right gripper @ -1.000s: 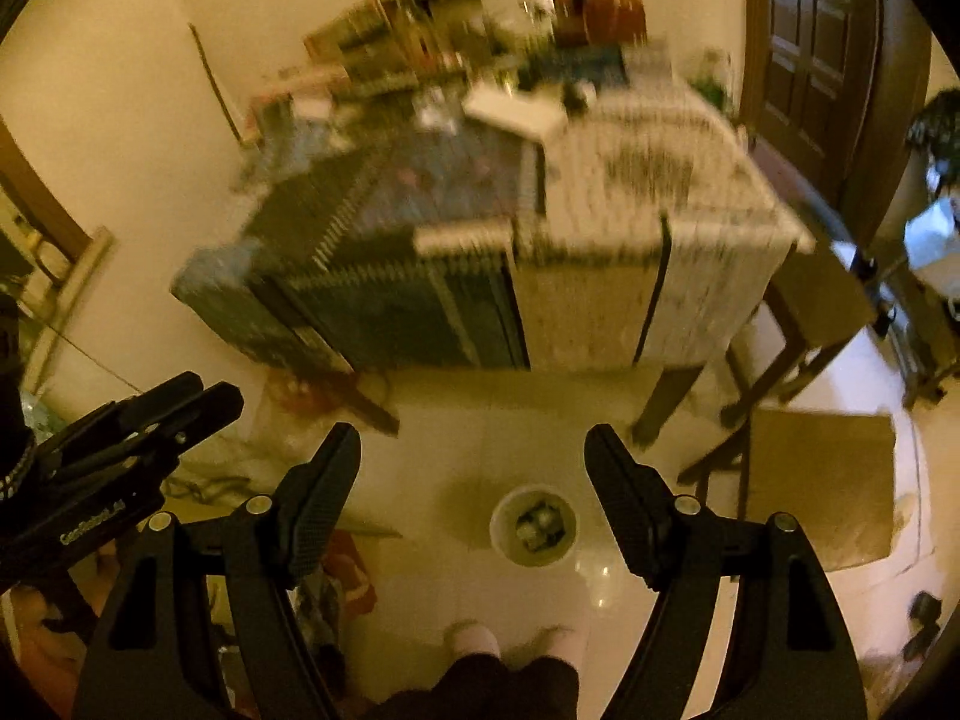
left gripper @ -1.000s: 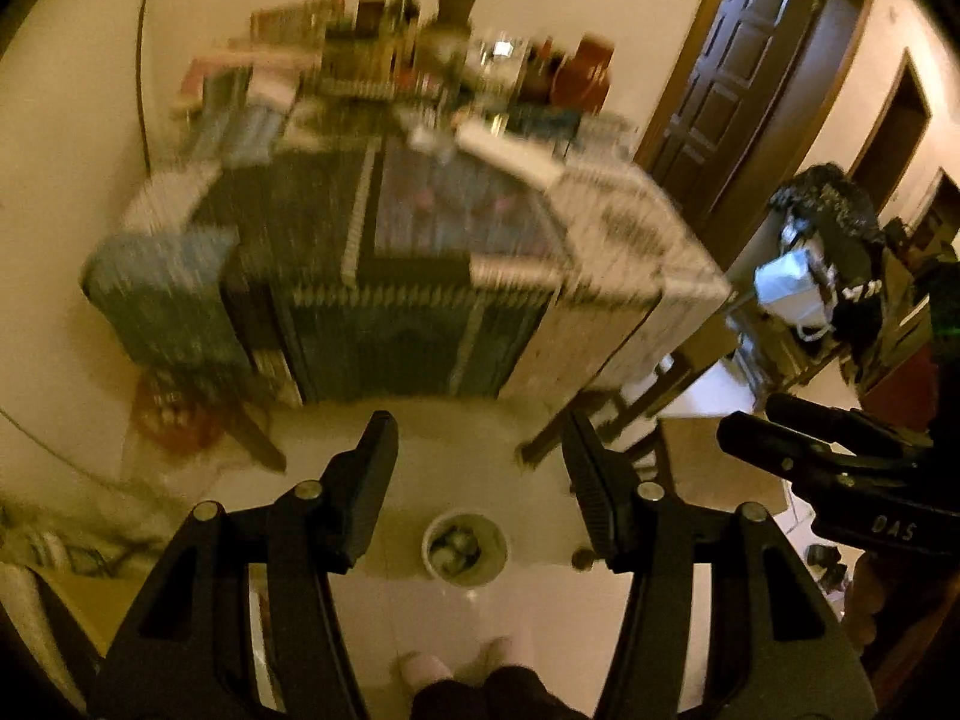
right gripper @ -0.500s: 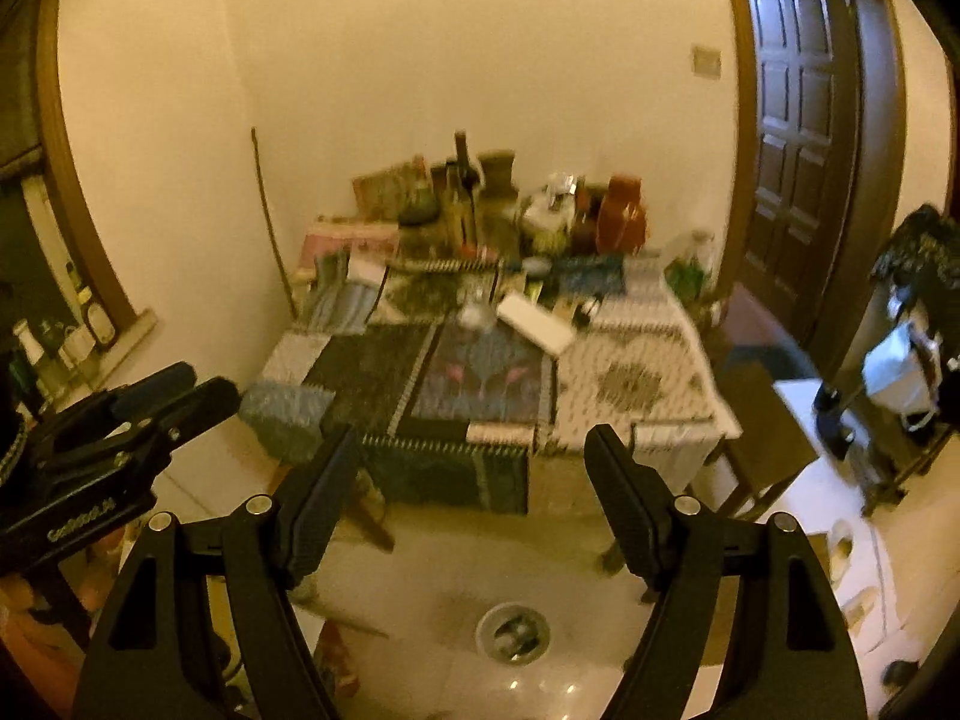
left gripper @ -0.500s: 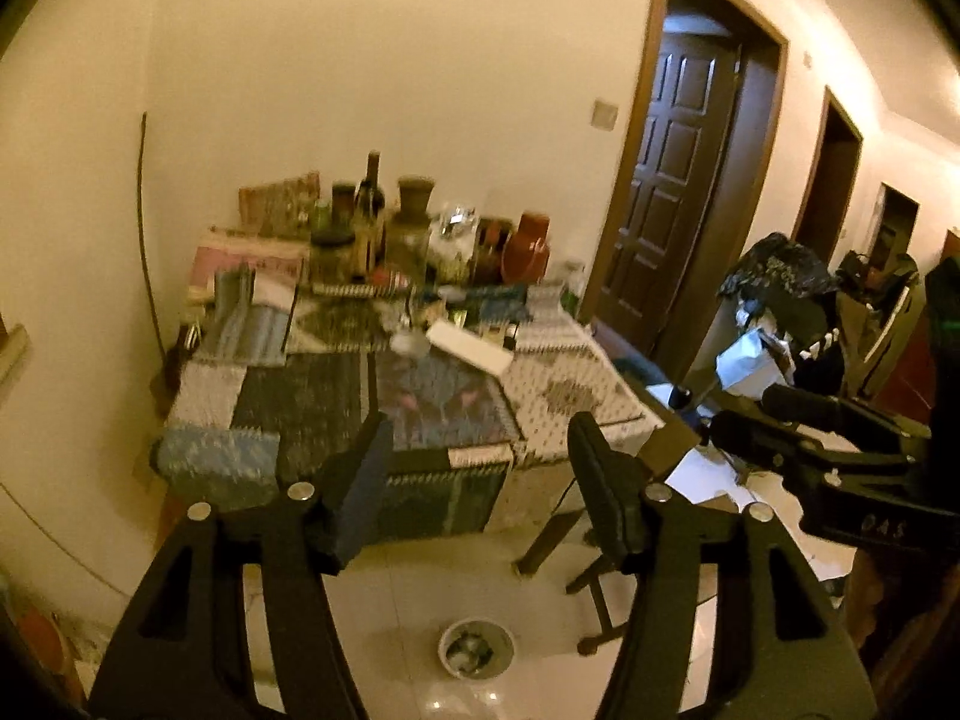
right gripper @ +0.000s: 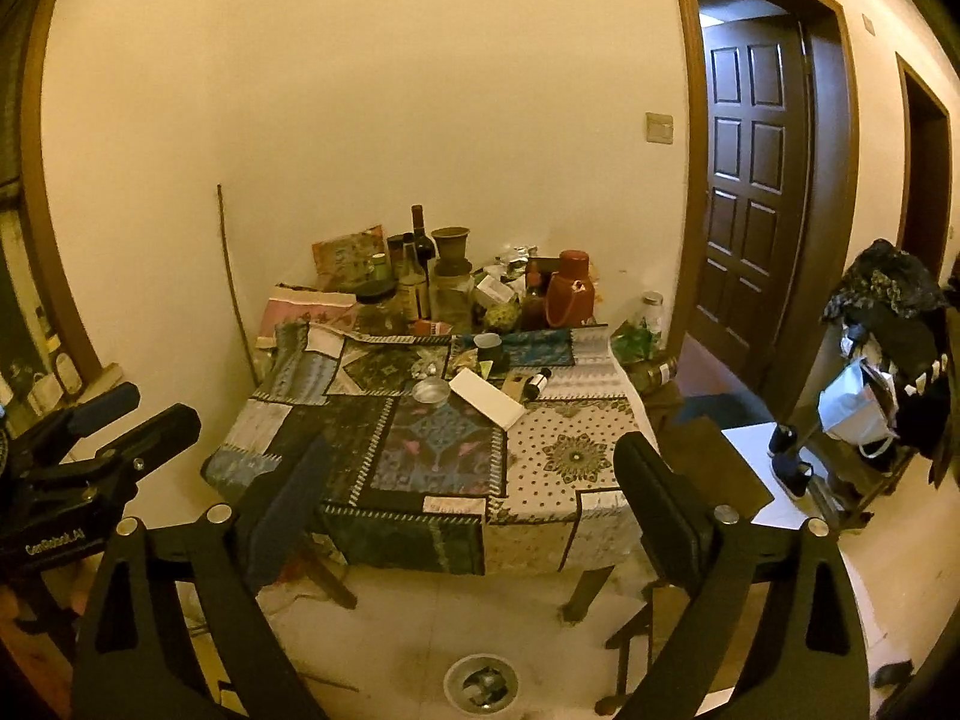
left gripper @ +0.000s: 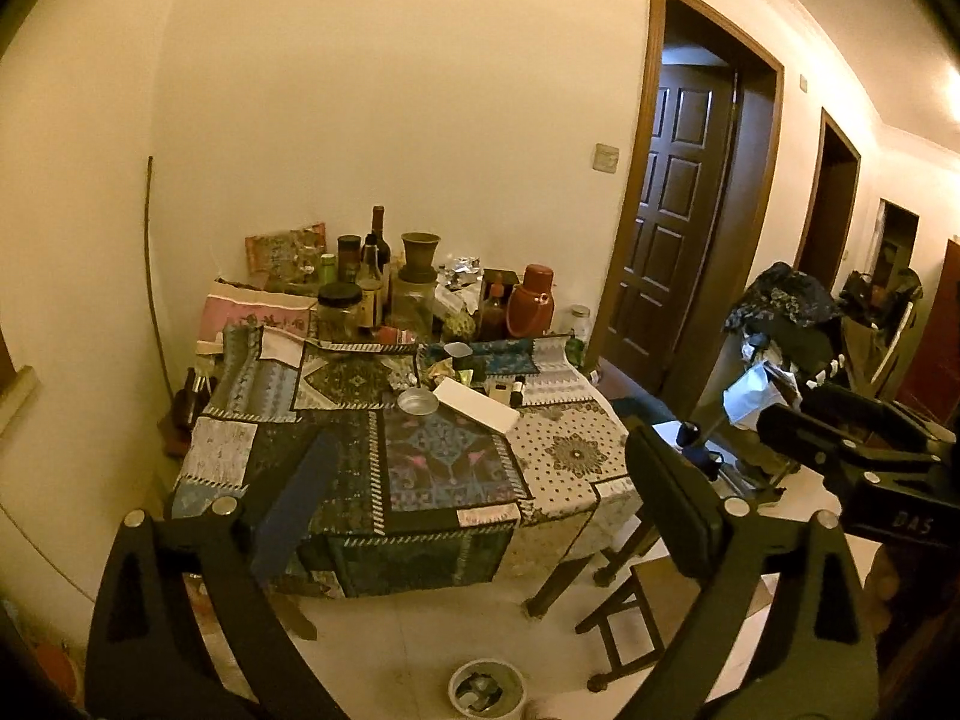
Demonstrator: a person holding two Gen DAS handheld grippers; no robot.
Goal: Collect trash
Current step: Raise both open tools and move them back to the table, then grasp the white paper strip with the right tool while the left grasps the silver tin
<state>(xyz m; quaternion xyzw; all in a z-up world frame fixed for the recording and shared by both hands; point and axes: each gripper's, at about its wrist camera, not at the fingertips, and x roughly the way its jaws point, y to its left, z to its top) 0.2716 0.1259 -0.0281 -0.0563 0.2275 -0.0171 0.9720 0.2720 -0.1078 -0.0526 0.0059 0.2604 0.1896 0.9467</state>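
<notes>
Left gripper (left gripper: 480, 504): jaws have just been opening, now spread wide, nothing between them. Right gripper (right gripper: 474, 498): same condition, empty. Both face the patchwork-covered table (right gripper: 564, 468). The trash bin (right gripper: 480, 684) stands on the floor below, holding scraps.

table (left gripper: 558, 480): patchwork cloth (left gripper: 444, 468), bottles, white box (left gripper: 477, 412) | floor (left gripper: 408, 642): bin (left gripper: 486, 690)
</notes>
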